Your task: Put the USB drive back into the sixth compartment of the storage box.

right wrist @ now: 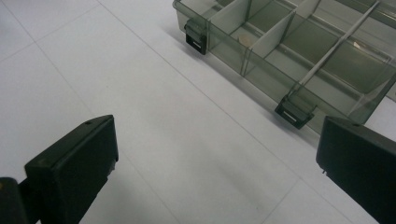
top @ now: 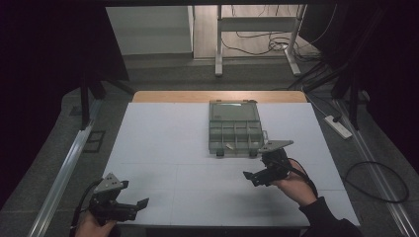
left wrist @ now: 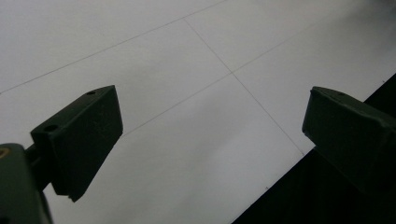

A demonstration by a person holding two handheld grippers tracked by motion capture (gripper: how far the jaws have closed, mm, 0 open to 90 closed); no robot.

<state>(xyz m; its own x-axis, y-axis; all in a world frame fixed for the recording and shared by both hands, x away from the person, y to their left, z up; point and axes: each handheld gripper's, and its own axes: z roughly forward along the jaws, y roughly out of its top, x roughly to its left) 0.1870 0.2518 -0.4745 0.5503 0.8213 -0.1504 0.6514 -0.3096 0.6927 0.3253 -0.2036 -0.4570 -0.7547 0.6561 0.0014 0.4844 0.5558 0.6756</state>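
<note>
Left gripper point(top: 132, 206): black, hand-held, at the bench's near left corner, with a grey three-cornered plate on top. Jaws spread wide, nothing between them; in the left gripper view they frame bare white surface and the dark drop past the bench edge. Left hand point(top: 91, 226) cut off by the bottom of the high view.

Bench point(top: 163, 148): flat, matte white top crossed by thin seam lines; a strip of pale wood shows along its far edge.

Compartment box point(top: 235, 128): translucent smoky-grey plastic organiser, rectangular, lying flat on the bench right of centre toward the far edge, lid open and laid back. Interior split by thin dividers into small cells. Two dark latch tabs point(right wrist: 293, 114) hang on the near wall. A small pale item sits in one cell near the front; what it is cannot be made out. In the right gripper view the box is cut off by the top and right borders.

Right gripper point(top: 253, 177): black, same build, held over the bench just in front of the box and apart from it. Jaws spread wide, empty. Right hand point(top: 292, 183) and dark sleeve enter from the lower right.

Power strip point(top: 338, 126): white, on the floor right of the bench, with black cables nearby.
</note>
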